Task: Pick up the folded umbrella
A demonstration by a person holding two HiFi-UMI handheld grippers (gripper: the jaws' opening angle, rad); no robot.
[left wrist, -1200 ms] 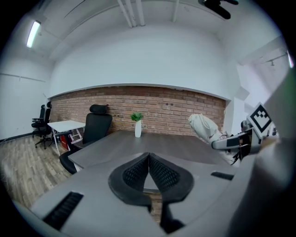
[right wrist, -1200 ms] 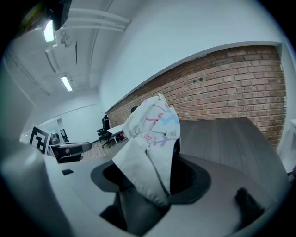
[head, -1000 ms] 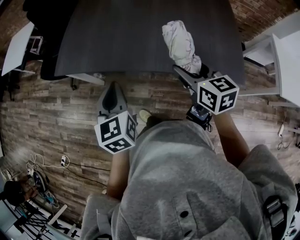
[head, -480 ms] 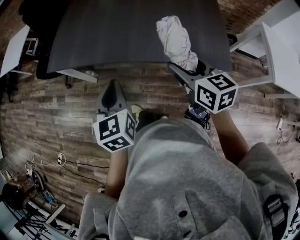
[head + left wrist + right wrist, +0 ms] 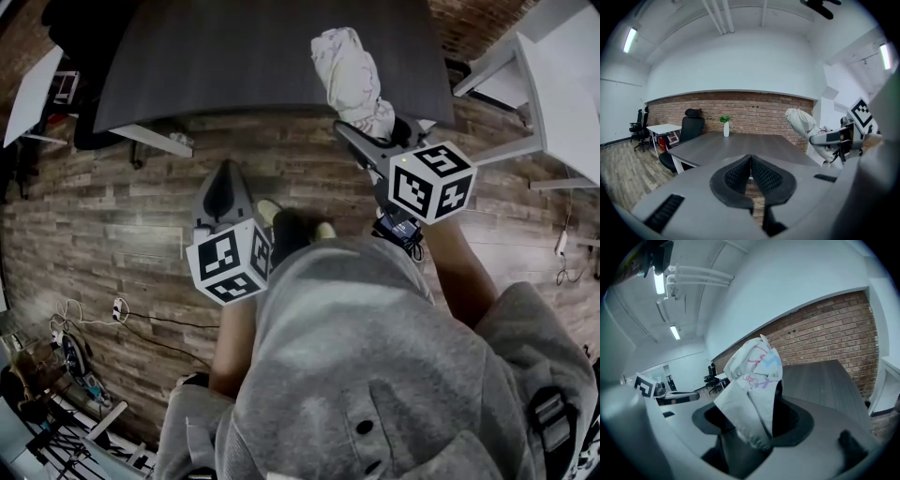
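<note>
Spotter: Umbrella status, please. What is the right gripper (image 5: 382, 134) doing?

Operator: I'm clamping it on the folded umbrella (image 5: 352, 80). Its jaws are standing wide around the lower end of the bundle and pressing in from both sides. The rest of the pale fabric, with its pink and blue print, is sticking up out of them and leaning away from me.

Spotter: Where is the umbrella sitting against the desk (image 5: 234, 66)?

Operator: It isn't resting on it. In the left gripper view it is hanging in the air, off to the right of the dark desk top and above it. From the head view it is overlapping the near right corner of the desk.

Spotter: And the left gripper (image 5: 225, 178)?

Operator: I'm keeping that one closed on nothing; its two ribbed pads are meeting at the tips. I'm holding it low over the wood plank floor (image 5: 112, 216), just short of the desk's near edge and well apart from the umbrella.

Spotter: Anything else showing around you?

Operator: A white vase with a small green plant (image 5: 726, 127) is standing at the far end of the desk, a black office chair (image 5: 691, 126) is sitting to its left, and a brick wall (image 5: 754, 117) is running behind both.
</note>
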